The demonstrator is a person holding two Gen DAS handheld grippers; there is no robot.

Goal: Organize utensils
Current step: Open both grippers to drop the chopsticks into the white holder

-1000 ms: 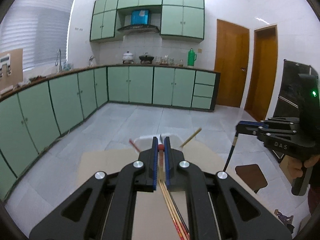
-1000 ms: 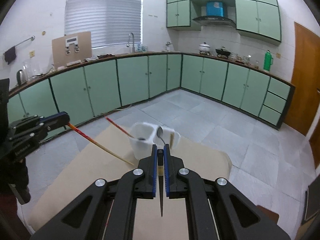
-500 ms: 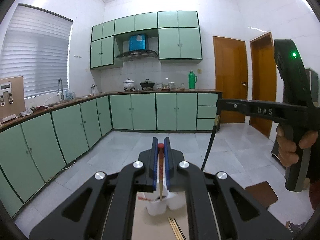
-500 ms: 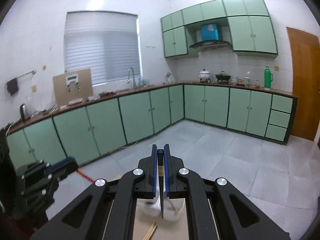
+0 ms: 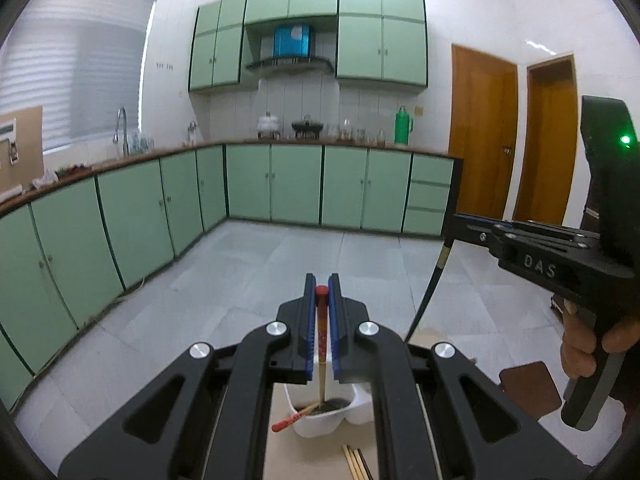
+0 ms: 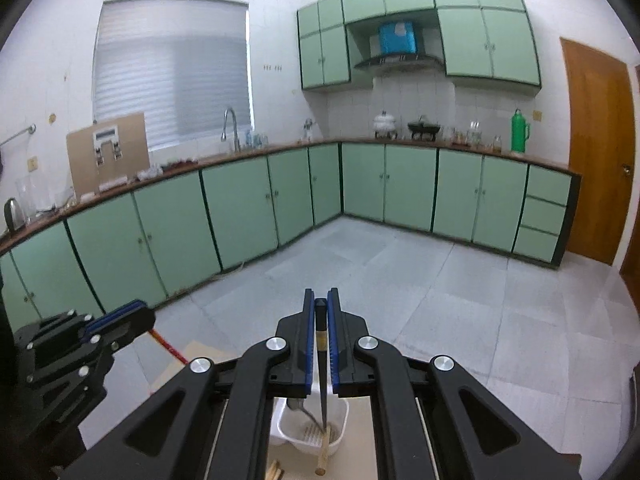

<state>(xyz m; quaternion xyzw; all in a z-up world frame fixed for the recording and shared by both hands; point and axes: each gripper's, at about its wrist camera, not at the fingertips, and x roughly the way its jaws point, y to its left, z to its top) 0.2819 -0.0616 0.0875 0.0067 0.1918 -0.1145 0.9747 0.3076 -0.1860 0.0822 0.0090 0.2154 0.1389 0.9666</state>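
1. While the white utensil holder (image 5: 320, 420) is standing on the table below, a red-tipped chopstick (image 5: 321, 336) is being clamped upright by the left gripper (image 5: 321, 292), ready for its compartment.
2. A black chopstick (image 6: 321, 364) is being pinched likewise by the right gripper (image 6: 320, 304).

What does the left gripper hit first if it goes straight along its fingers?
Probably nothing close: the left gripper, shut on a red-tipped chopstick, points over open tiled floor toward the green base cabinets. The white holder sits below that line. Depth is uncertain.

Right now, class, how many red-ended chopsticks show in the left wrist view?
2 chopsticks: one upright in the left gripper, one leaning out of the white holder. Loose sticks at the bottom edge may be more.
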